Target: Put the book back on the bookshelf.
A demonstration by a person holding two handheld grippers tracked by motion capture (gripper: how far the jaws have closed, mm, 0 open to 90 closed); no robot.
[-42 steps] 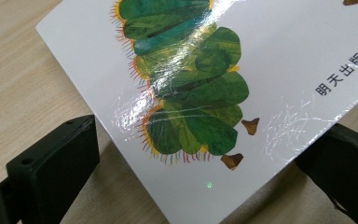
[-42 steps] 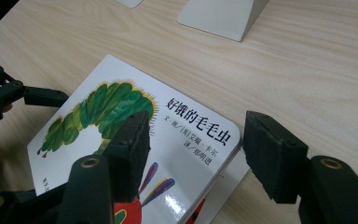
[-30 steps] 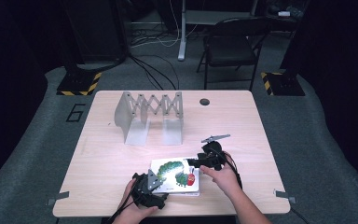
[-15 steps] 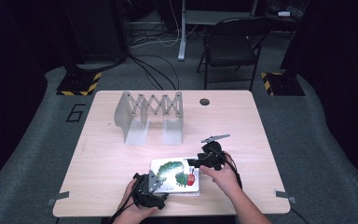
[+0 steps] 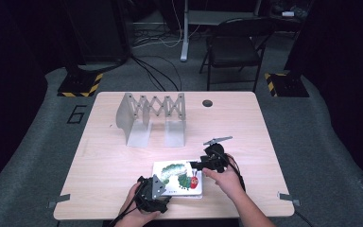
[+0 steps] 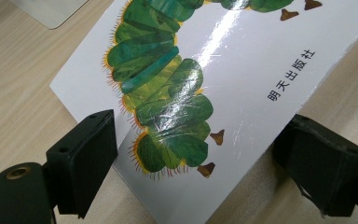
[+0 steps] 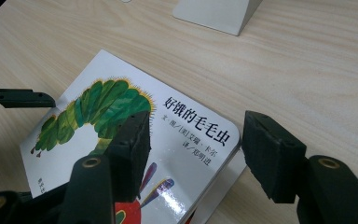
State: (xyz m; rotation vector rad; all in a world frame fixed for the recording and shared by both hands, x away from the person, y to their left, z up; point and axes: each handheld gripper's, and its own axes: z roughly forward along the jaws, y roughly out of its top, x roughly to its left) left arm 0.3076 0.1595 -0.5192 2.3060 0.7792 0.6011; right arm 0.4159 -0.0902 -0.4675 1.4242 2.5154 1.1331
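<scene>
picture book (image 5: 177,177) lies flat on the table (image 5: 123,161), near the person's edge, cover up (green caterpillar, chinese title). grey accordion book rack (image 5: 151,118) stands farther back, well apart from the book.

left gripper (image 6: 205,154): fingers (image 6: 86,158) spread wide, straddling the book's near corner; one pad is just beside the left edge, the other off the right edge. nothing clamped. whether the pads touch the board edges i cannot tell.

right gripper (image 7: 193,154): fingers (image 7: 133,151) open as well, one over the cover near the red head of the caterpillar, the other past the rounded corner, above bare table. not holding anything. in the high view this gripper (image 5: 203,165) sits at the book's right end.

judgement: step in hand looks like taking hold of the book from both ends, probably to lift it and stand it in the rack.

notes for doing it well:
- cover is glossy, so grip the board thickness and not the face.
- right side needs a pad under the corner; lower the outer pad to table level, slide in, then close.
- left side: close gently, to stop the book skating away.
- lift both ends level; tilt upright only once clear of the table.
</scene>
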